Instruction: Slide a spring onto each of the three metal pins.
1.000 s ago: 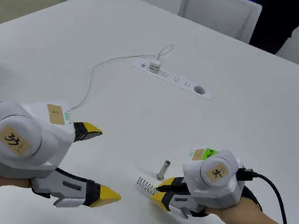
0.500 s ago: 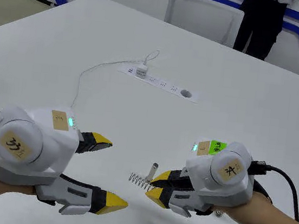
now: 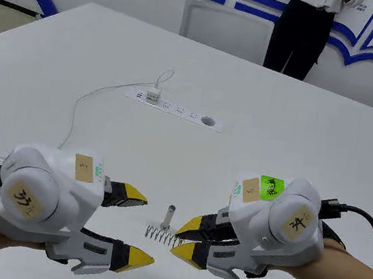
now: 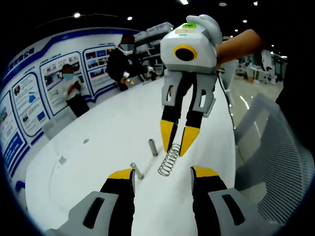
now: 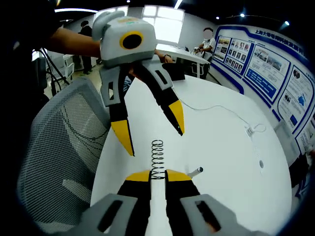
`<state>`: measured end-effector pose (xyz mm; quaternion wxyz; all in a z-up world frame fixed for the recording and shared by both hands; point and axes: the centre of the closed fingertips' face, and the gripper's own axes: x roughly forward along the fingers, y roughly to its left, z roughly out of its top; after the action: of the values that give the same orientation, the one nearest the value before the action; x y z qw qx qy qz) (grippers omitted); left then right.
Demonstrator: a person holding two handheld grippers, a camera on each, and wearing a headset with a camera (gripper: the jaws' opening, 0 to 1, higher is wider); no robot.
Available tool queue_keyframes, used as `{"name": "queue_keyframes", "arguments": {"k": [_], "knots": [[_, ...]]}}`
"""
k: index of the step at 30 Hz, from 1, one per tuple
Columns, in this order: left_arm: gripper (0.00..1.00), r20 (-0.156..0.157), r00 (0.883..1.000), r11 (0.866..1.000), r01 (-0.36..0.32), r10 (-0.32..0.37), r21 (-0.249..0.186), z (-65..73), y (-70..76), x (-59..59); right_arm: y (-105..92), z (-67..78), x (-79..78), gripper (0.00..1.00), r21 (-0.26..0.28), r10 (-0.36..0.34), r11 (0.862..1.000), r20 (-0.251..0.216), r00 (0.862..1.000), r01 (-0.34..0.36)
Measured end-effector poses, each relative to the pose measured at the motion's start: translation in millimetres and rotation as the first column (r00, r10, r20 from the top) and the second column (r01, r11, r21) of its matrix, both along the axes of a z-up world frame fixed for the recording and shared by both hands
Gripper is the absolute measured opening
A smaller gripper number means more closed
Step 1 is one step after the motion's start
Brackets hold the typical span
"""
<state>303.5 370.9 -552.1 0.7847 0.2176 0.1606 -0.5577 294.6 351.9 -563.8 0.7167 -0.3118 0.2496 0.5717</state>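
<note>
Spring (image 3: 160,234): thin wire coil close to the near edge of the desk (image 3: 274,143), about midway along it; judged very light, floppy sideways, easily squashed lengthwise, apt to flick out of a hard pinch; best taken by the end coils, so bore and free end stay clear for a pin.

Right gripper (image 3: 184,239): jaws closed down on one end of the spring, last coils pinched between the yellow tips (clearest in its own view); the rest of the coil sticks straight out ahead of the tips, roughly level; resting on the desk or just above it, cannot tell.

Left gripper (image 3: 136,227): jaws spread wide, holding nothing; faces the right gripper tip to tip; spring's free end points into that gap, near the tips, touching neither.

Pin (image 4: 153,147): short metal cylinder, upright on the desk just beside the spring, apart from it; second pin (image 4: 137,170) nearer the left jaws, standing or leaning not clear; head view has one pin upright just beyond the spring, on the far-edge side.

Pin handling, judged: smooth, stiff, small, light enough to topple at a nudge; grip low on the shank, top left bare for the coil.

Status, judged: no spring on a pin yet; next move calls for lining bore and pin on one axis; risks: coil bends off-axis, pin tips or slips.

Power strip (image 3: 176,109): toward desk middle, well apart from the work.
</note>
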Motion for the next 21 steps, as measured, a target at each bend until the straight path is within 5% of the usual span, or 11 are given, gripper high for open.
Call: {"name": "queue_keyframes", "arguments": {"k": [6,21], "knots": [[0.25,0.010,0.998,0.998,0.059,-0.059,-0.016,6.3,-9.0,-8.8,0.5,5.9,-8.8,0.10,0.005,0.016,1.000,0.004,1.000,-0.016],[0.13,0.050,0.993,0.994,0.108,-0.109,0.031,5.9,-14.3,-13.6,0.9,13.8,-10.5,0.10,0.005,0.033,0.999,0.013,0.999,-0.033]]}}
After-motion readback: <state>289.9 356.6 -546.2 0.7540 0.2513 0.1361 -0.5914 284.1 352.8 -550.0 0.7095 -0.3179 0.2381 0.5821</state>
